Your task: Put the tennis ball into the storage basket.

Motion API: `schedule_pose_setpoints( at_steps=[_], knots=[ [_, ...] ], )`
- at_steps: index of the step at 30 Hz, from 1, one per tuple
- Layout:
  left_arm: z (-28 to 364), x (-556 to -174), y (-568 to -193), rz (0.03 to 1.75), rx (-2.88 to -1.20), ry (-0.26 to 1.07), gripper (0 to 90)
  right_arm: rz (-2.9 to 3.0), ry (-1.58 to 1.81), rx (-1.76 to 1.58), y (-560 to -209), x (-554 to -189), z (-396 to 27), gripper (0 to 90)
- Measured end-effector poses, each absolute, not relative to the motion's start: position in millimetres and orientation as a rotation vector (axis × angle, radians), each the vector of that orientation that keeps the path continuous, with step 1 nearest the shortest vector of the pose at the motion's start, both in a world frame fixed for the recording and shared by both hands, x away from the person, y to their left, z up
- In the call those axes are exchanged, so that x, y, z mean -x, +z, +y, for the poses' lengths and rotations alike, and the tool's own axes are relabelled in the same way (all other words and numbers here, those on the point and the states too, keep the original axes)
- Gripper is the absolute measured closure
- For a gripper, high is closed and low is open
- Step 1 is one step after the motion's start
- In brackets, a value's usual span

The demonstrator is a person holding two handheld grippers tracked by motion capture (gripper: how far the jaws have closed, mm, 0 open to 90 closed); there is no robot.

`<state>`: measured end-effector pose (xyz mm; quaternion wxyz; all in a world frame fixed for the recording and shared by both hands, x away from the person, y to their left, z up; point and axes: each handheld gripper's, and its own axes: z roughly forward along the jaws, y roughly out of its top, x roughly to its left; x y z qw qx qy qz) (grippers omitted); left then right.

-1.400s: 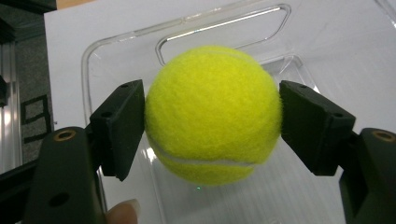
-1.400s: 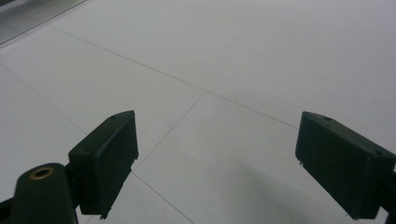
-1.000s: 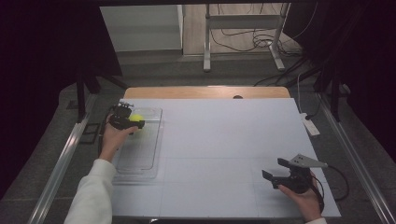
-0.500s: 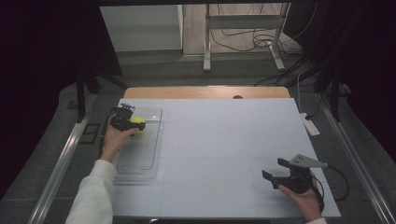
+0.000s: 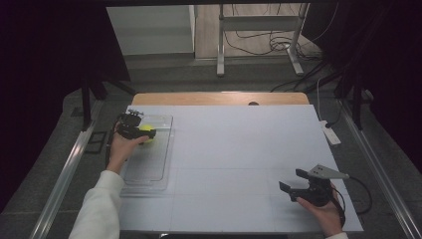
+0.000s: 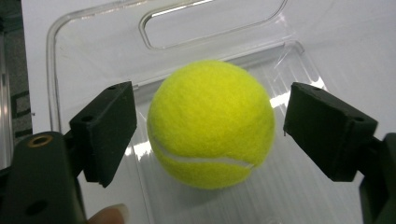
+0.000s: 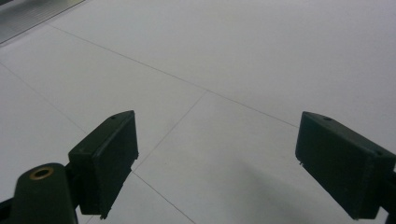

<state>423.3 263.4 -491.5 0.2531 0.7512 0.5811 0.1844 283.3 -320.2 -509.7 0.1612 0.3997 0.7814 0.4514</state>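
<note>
While the left gripper (image 6: pixel 210 135) has just been opening, its jaws flank the ball (image 6: pixel 211 123) untouched in the tray (image 6: pixel 93 28).

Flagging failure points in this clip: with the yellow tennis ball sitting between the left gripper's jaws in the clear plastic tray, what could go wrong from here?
1. The left gripper has just been opening; gaps show on both sides of the yellow tennis ball, so it could roll along the smooth clear plastic tray.
2. Pulling the black jaws back carelessly might nudge the ball.
3. The right gripper rests open far across the white table, too distant to help quickly.
</note>
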Motion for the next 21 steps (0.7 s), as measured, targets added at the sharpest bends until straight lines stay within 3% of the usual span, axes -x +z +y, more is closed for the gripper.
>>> schedule_pose_setpoints(
  at_steps=[21],
  knots=[
    [255, -406, -471, 1.405, -1.965, 0.481, 14.6, 2.232, 1.288, -1.146, -511, -285, -320, 13.5]
  ],
)
